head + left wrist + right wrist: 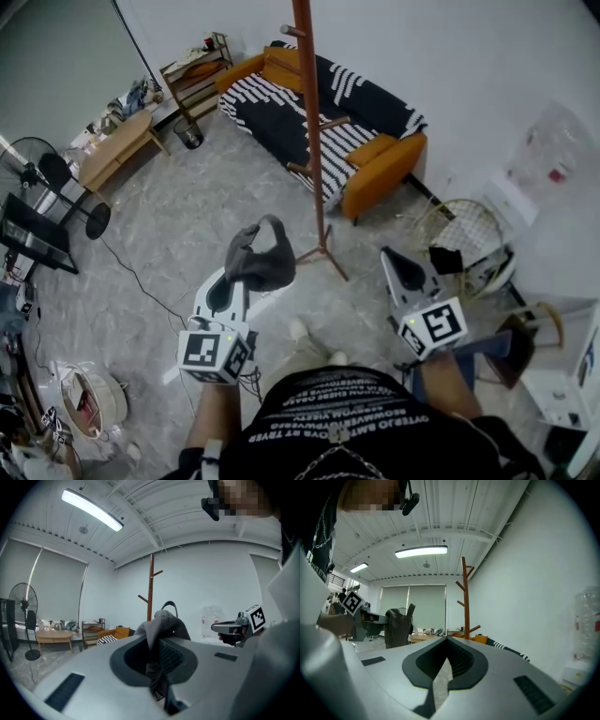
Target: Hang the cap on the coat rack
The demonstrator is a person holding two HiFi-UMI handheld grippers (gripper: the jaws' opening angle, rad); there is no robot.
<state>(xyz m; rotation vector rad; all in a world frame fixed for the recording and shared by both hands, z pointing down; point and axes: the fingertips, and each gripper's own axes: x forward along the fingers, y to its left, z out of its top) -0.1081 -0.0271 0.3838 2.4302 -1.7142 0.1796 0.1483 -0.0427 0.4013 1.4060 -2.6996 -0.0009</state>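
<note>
A limp grey cap (263, 260) hangs from my left gripper (236, 276), whose jaws are shut on its fabric. In the left gripper view the cap (167, 626) bunches up over the left gripper (157, 643). The brown wooden coat rack (315, 141) stands on the floor just ahead and right of the cap, its pegs bare; the coat rack (151, 588) rises behind the cap. My right gripper (399, 264) is held to the right of the rack's foot, jaws together and empty. From the right gripper (446, 645) I see the cap (397, 627) to the left and the coat rack (465, 597) ahead.
An orange sofa (380, 161) with a striped blanket stands behind the rack. A wooden table (117, 150), a shelf (194, 77) and a standing fan (45, 173) are at the left. A wire basket (469, 227) and clutter sit at the right wall. A cable (141, 277) crosses the floor.
</note>
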